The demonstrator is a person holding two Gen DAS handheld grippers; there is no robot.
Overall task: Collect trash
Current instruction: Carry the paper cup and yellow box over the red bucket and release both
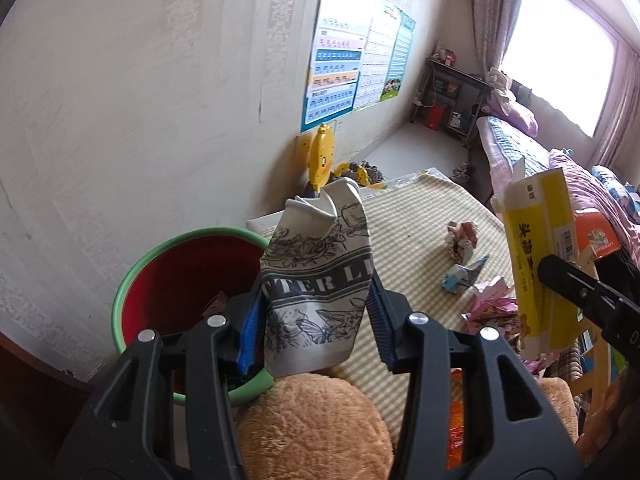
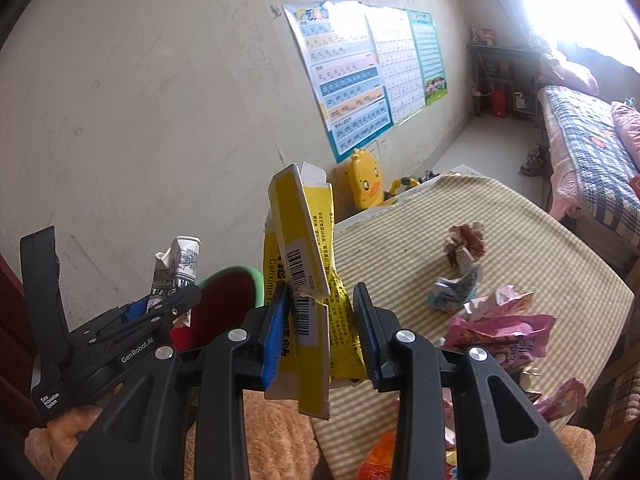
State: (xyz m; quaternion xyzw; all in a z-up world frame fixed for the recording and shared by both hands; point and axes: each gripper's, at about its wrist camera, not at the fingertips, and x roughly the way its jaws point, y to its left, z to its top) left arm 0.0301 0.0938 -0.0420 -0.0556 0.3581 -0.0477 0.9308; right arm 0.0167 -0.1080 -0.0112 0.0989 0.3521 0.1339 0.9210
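My left gripper (image 1: pixel 314 320) is shut on a crushed white paper cup with grey printed drawings (image 1: pixel 320 276), held just right of the red bin with a green rim (image 1: pixel 176 276). The cup also shows in the right wrist view (image 2: pixel 176 268). My right gripper (image 2: pixel 320 332) is shut on a torn yellow medicine box (image 2: pixel 304 280), held above the striped table near the bin (image 2: pixel 228 296). The box also shows at the right of the left wrist view (image 1: pixel 536 256). Crumpled paper balls (image 1: pixel 464 236) and pink wrappers (image 2: pixel 500 332) lie on the table.
The table has a green-and-cream striped cloth (image 2: pixel 520 248). A tan plush toy (image 1: pixel 312 428) lies at its near edge. An orange packet (image 2: pixel 380 460) lies by it. A yellow duck toy (image 2: pixel 366 180) stands by the wall. A bed (image 2: pixel 580 152) is at the right.
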